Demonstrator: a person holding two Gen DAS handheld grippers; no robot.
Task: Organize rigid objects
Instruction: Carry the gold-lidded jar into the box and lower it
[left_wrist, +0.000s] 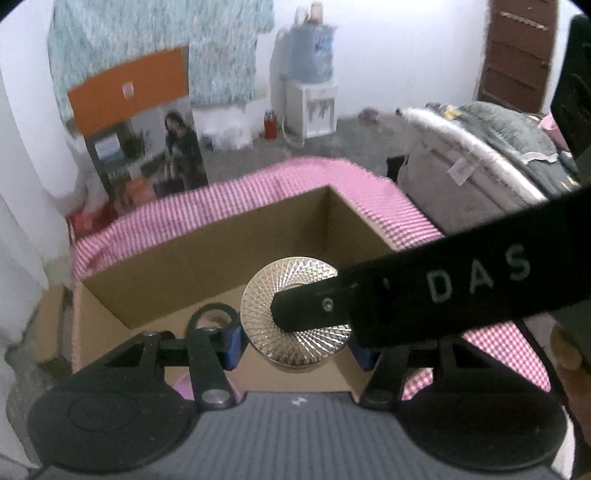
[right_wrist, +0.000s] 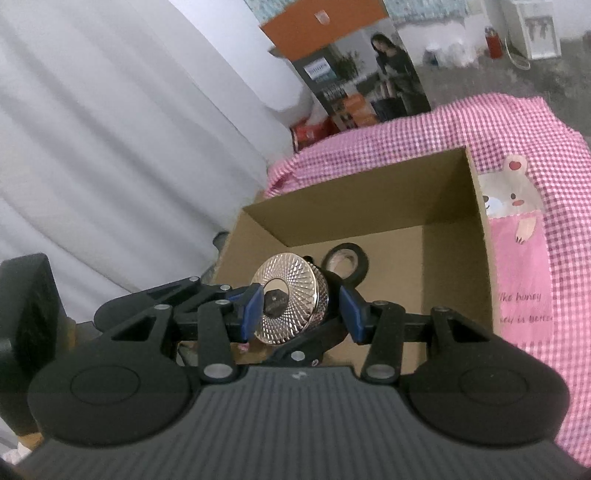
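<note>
Transfer step in hand: we carry the disc above the box, left fingers and right fingers both pinching it. Tape lies on the box floor. Next, we judge: lower beside the tape, spread both pairs together.

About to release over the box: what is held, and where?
A gold-lidded jar: left gripper clamps its sides, right gripper its lid top and, apparently, base.
</note>
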